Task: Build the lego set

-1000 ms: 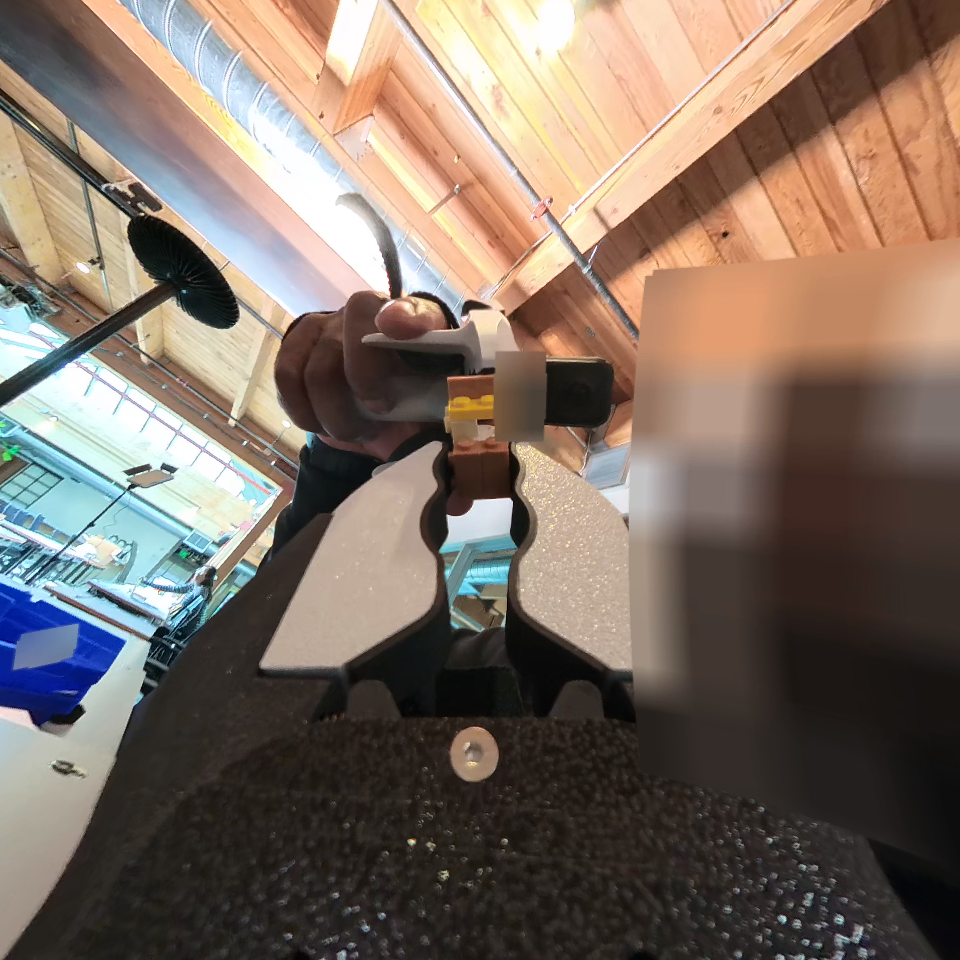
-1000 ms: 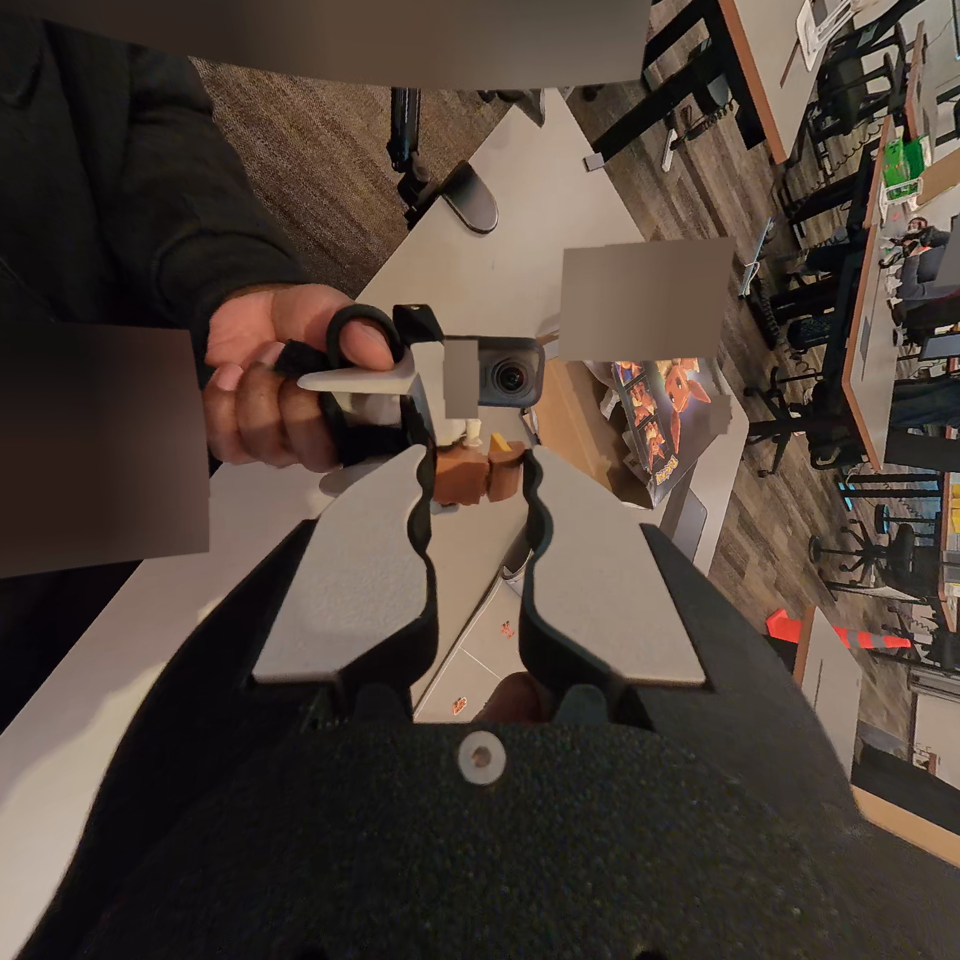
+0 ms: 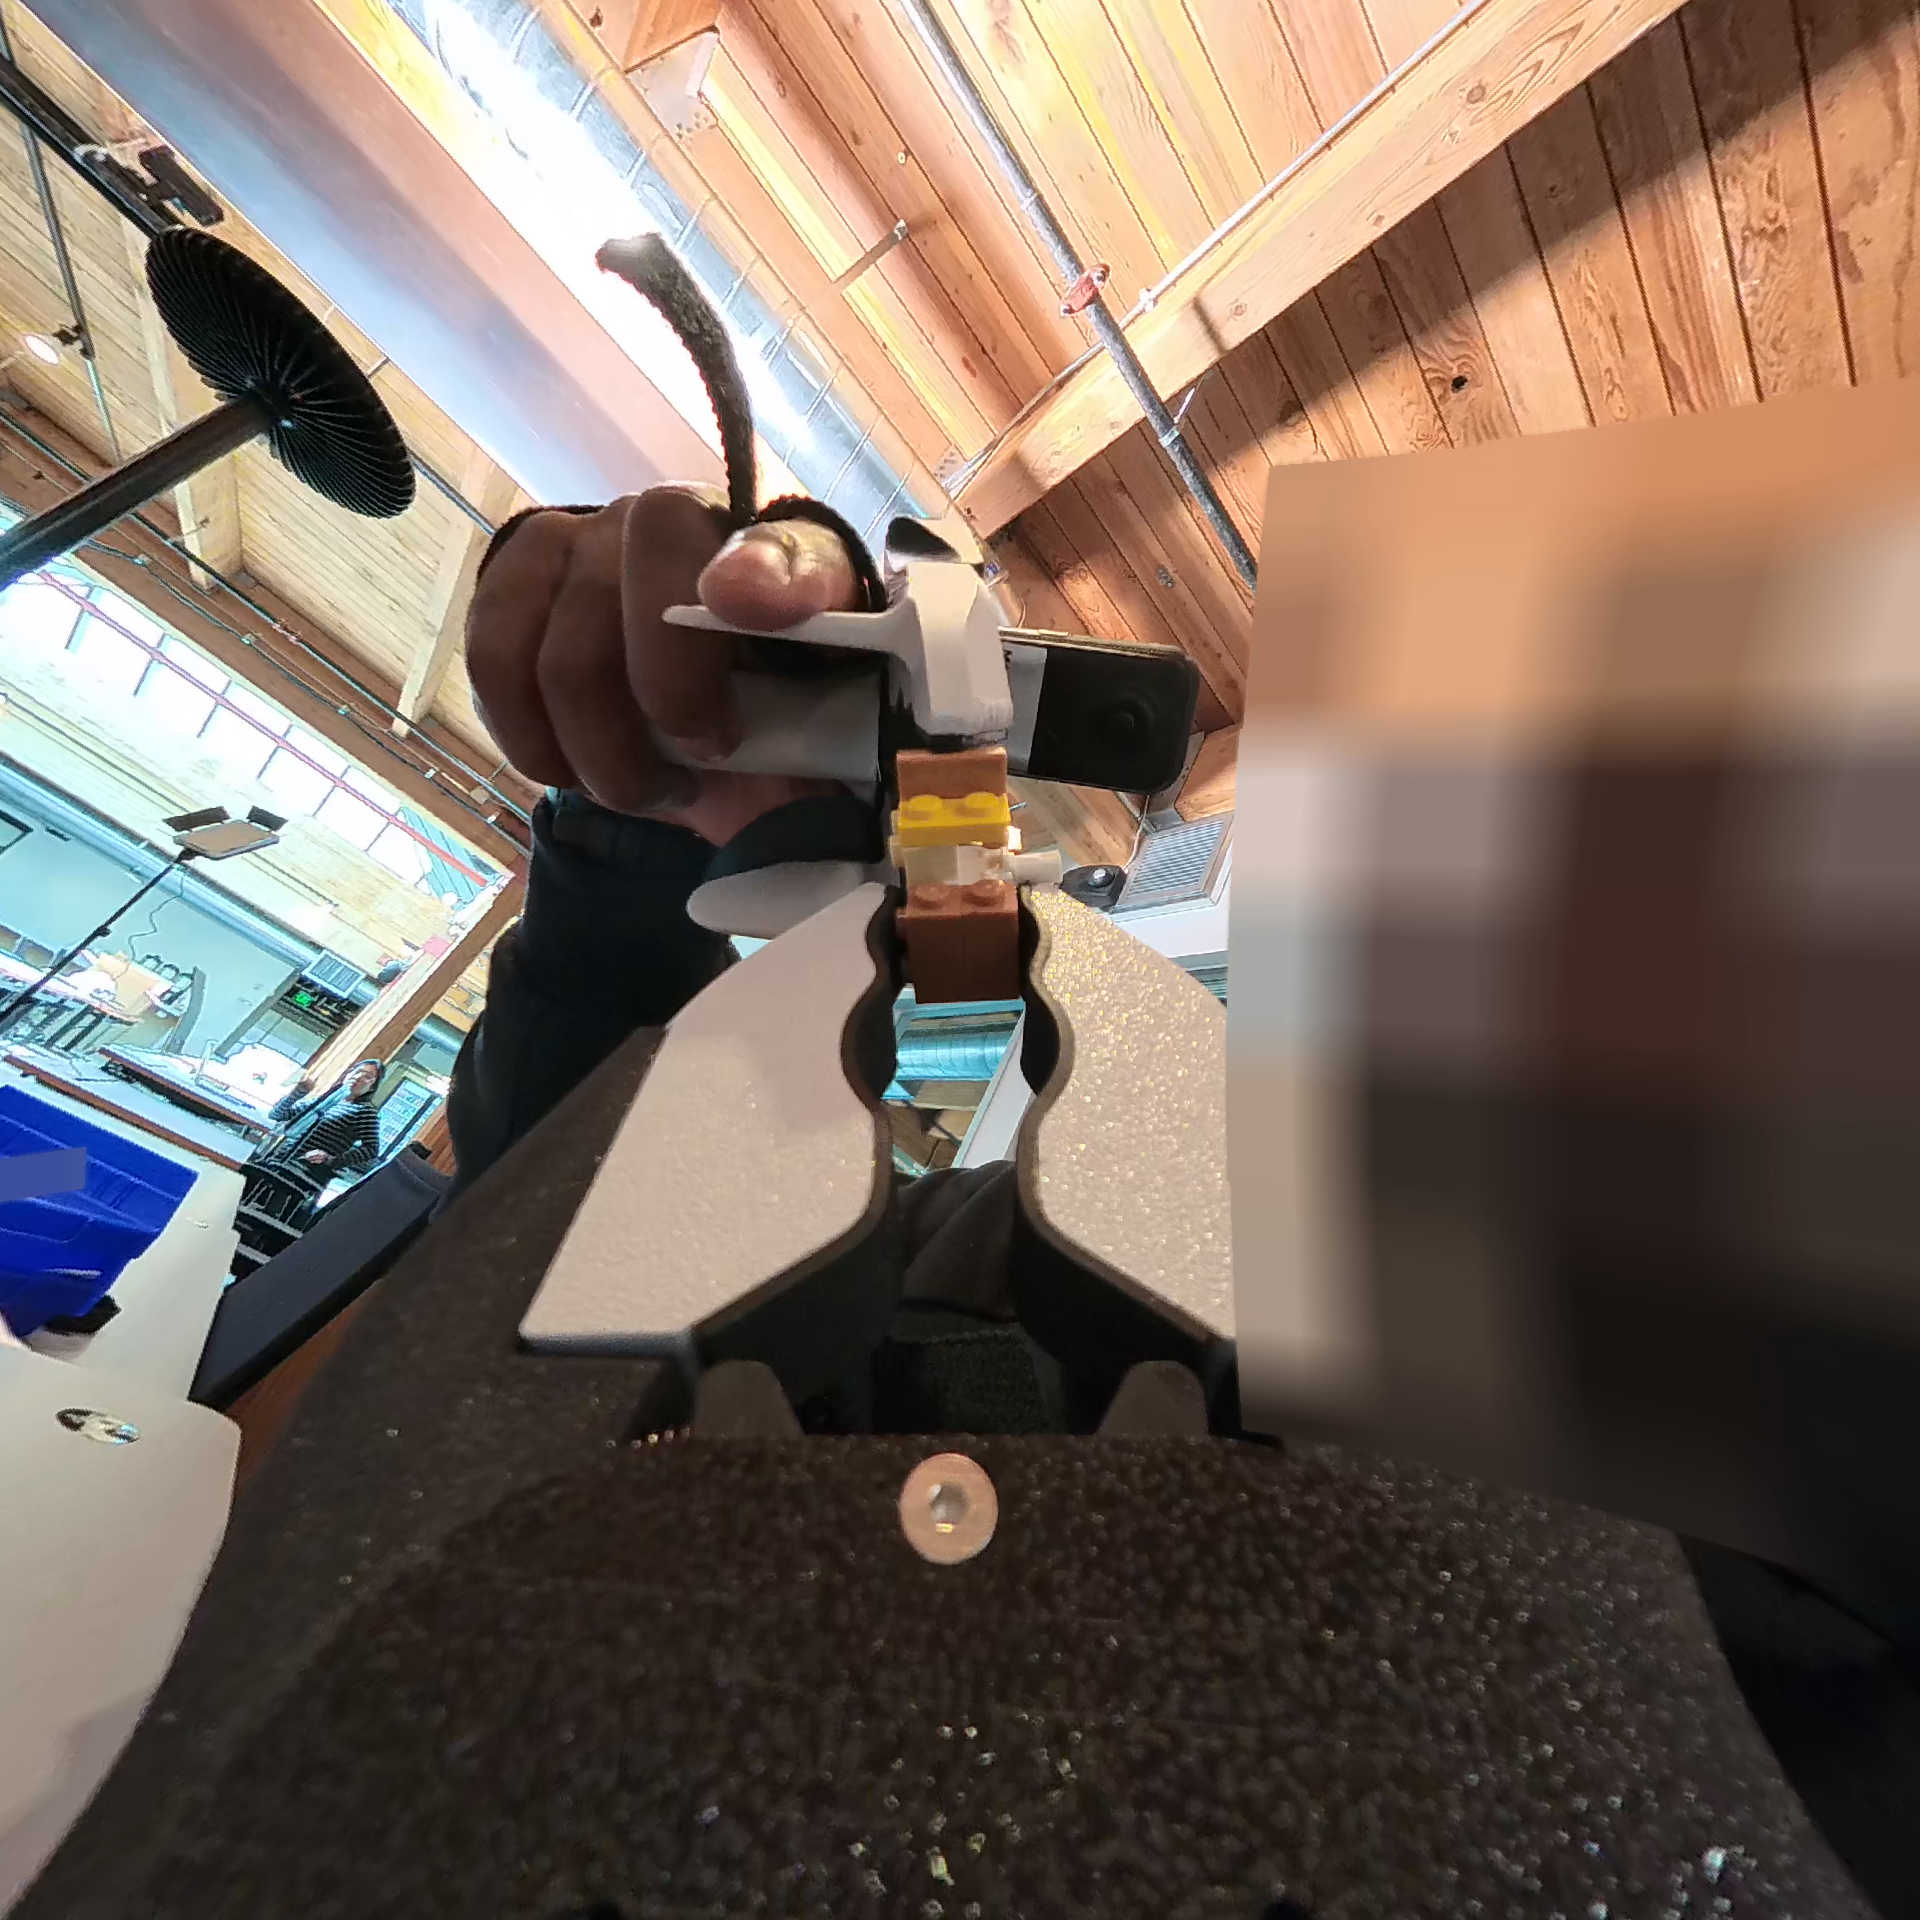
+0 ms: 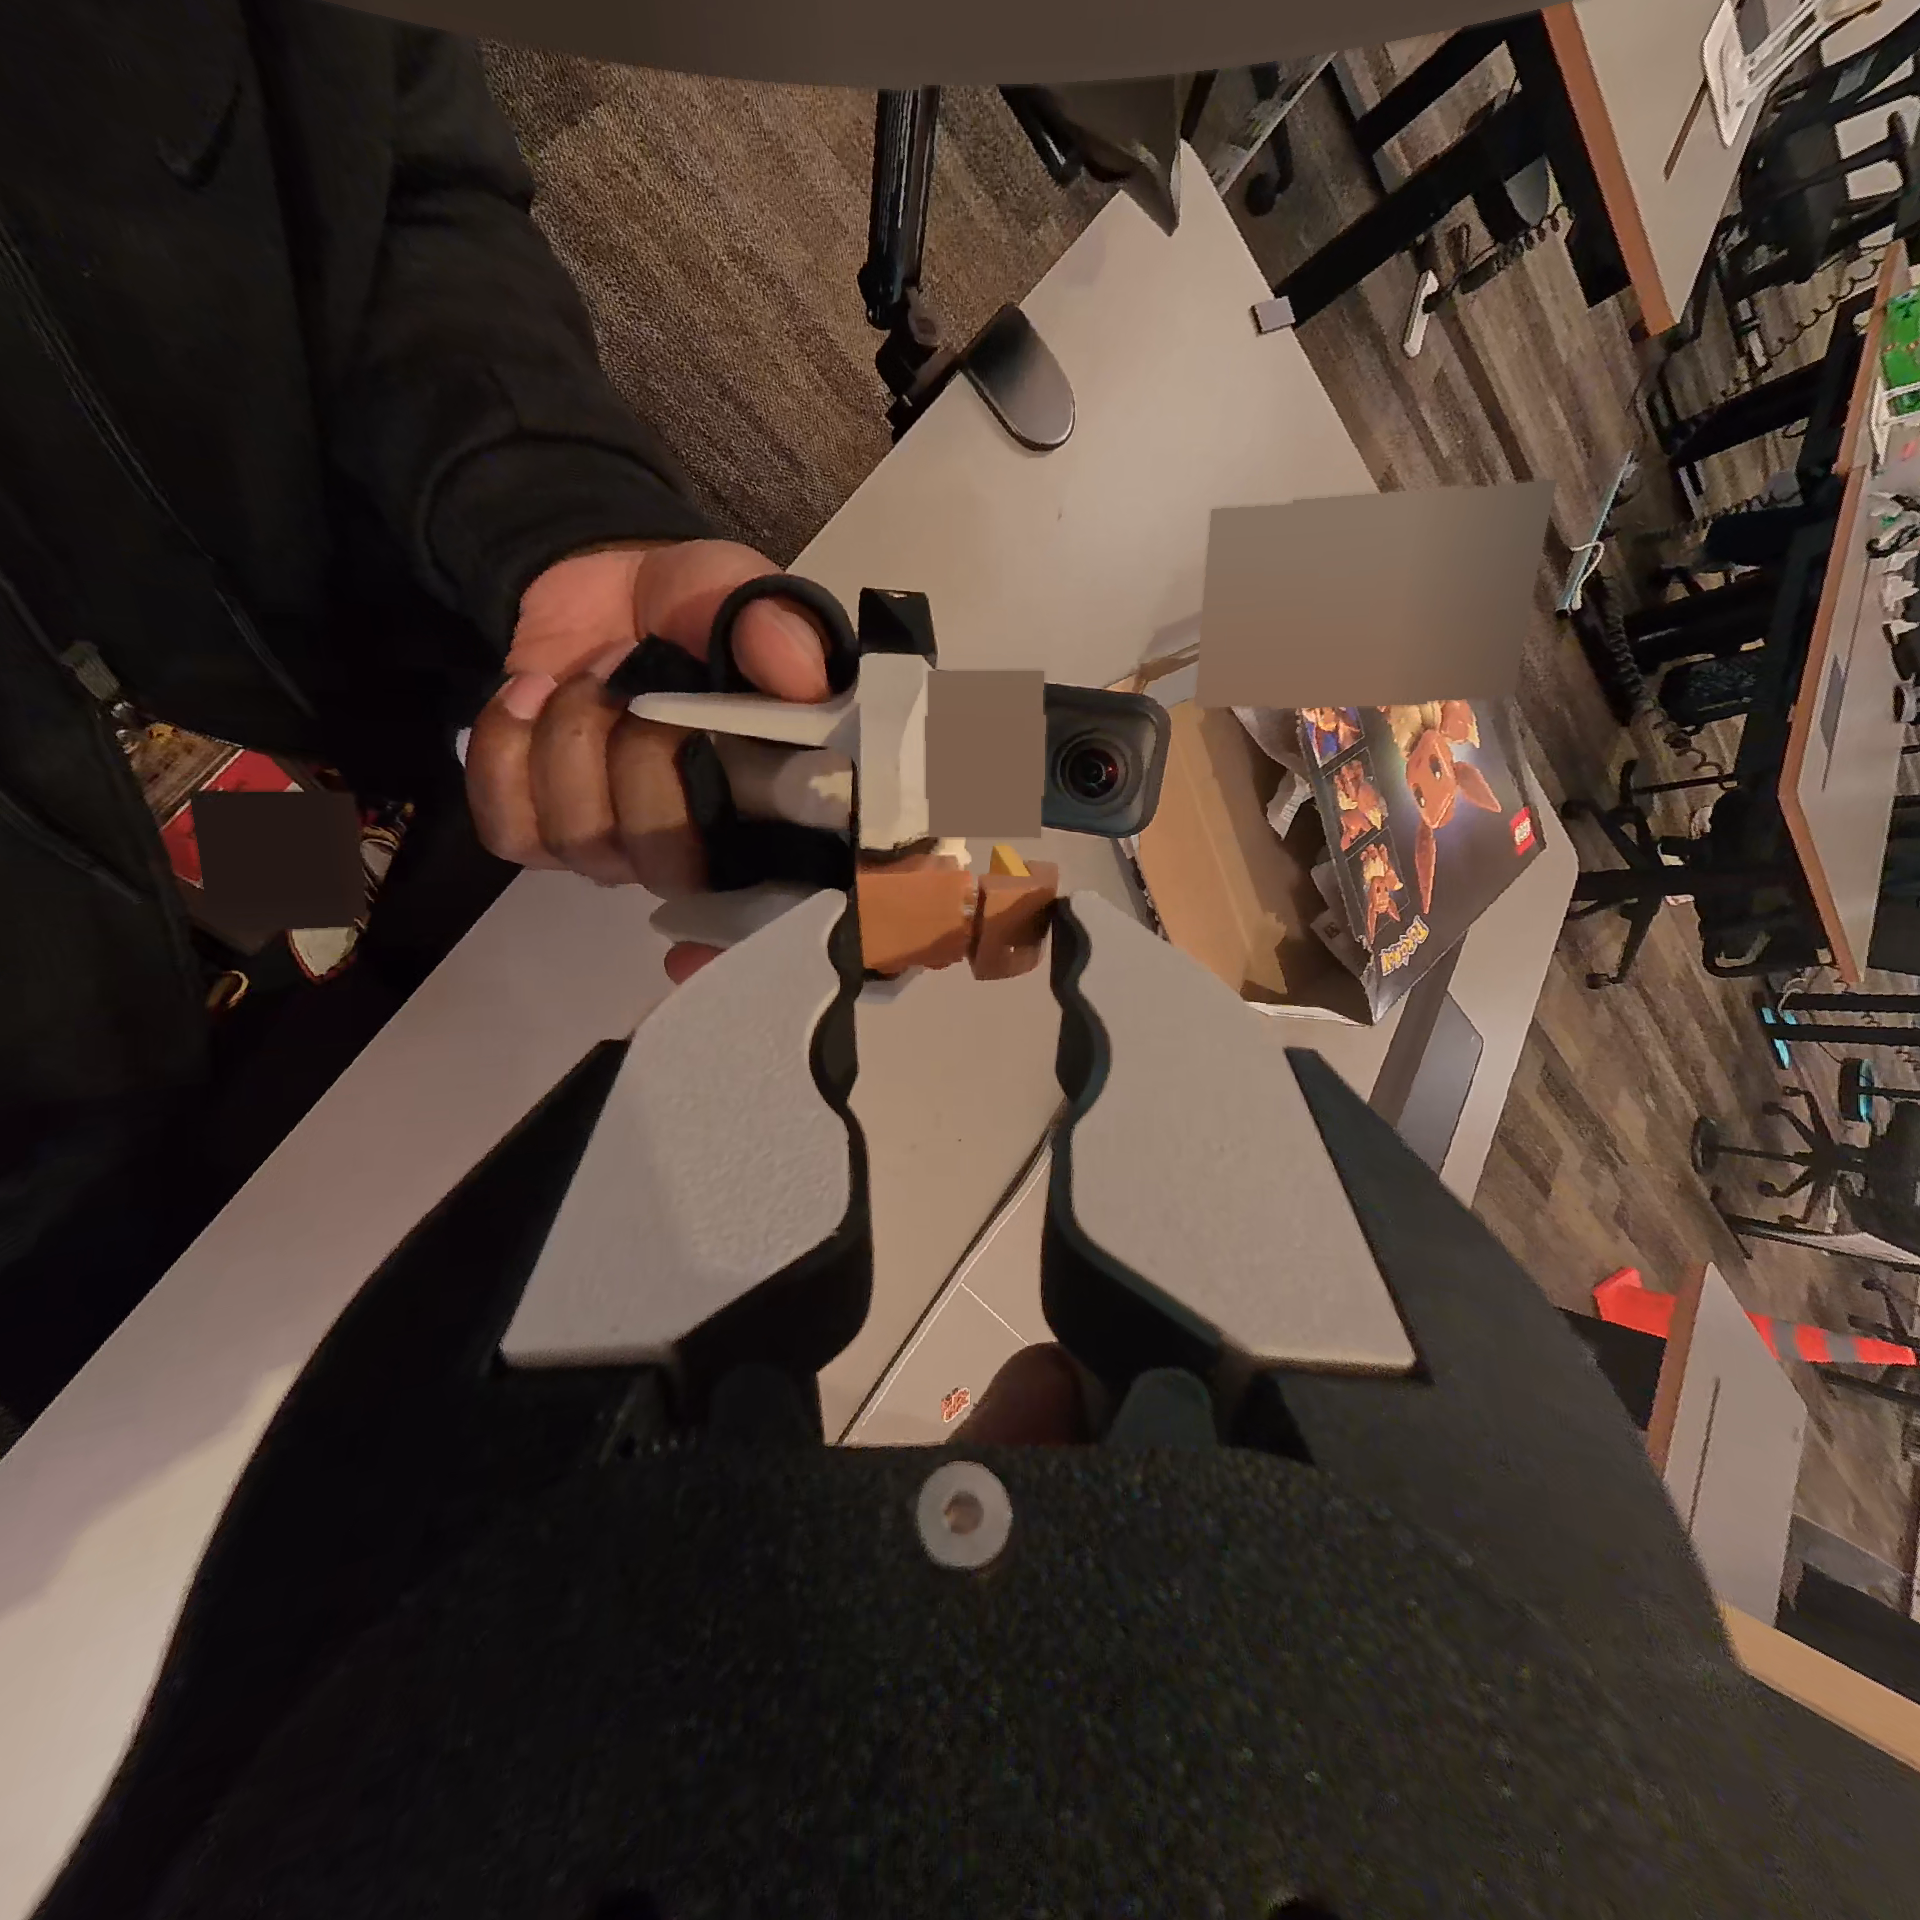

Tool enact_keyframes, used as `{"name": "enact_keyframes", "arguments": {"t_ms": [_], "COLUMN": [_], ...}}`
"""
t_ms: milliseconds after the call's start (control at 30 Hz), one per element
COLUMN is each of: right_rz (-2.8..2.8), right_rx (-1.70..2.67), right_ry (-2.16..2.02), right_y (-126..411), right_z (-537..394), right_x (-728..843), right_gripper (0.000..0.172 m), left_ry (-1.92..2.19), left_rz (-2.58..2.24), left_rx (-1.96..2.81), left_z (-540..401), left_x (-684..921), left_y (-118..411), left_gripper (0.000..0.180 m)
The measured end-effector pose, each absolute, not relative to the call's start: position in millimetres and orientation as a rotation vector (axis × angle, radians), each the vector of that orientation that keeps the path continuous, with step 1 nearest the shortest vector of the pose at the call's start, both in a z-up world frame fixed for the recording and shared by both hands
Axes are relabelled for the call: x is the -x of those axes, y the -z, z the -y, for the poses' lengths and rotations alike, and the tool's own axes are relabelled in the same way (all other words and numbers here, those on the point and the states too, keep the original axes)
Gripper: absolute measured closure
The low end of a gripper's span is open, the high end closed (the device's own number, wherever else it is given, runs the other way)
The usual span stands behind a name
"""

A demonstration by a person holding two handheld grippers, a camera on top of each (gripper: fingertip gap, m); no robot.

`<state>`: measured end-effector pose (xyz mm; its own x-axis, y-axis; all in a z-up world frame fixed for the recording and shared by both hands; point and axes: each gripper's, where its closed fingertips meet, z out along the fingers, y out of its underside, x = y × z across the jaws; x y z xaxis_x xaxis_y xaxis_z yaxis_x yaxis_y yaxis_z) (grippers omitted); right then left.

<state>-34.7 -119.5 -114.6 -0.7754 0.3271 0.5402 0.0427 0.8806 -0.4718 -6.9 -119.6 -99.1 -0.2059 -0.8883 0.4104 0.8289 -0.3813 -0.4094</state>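
The left gripper [image 3: 956, 935] is clamped on the brown brick [image 3: 958, 940] of a small brick stack. The right gripper [image 4: 951, 920] closes around the stack's [image 4: 951, 920] other end, over the table's [image 4: 1091, 499] near edge.

An open-plan office or workshop loft. Above the gripper run timber ceiling beams [image 3: 1299, 260] and a metal duct [image 3: 623, 208]. Below it stand desks [image 4: 1091, 499] and office chairs [image 4: 1808, 1153].
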Motion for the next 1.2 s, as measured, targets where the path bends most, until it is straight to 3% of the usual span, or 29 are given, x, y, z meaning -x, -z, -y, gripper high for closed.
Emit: {"name": "enact_keyframes", "arguments": {"t_ms": [533,1200], "right_rz": [2.35,2.245], "right_rx": [0.211,0.146], "right_ry": [-0.511,-0.497], "right_y": [115.6,117.4], "right_z": [120.0,121.2], "right_x": [32.4,26.7], "right_gripper": [0.138,0.138], "left_ry": [1.617,1.662], "left_rz": [-0.207,-0.247], "left_rx": [0.851,0.865], "left_z": [118.7,120.5], "left_x": [2.0,-4.4], "left_y": [103.9,107.3], "left_gripper": [0.161,0.161]}}
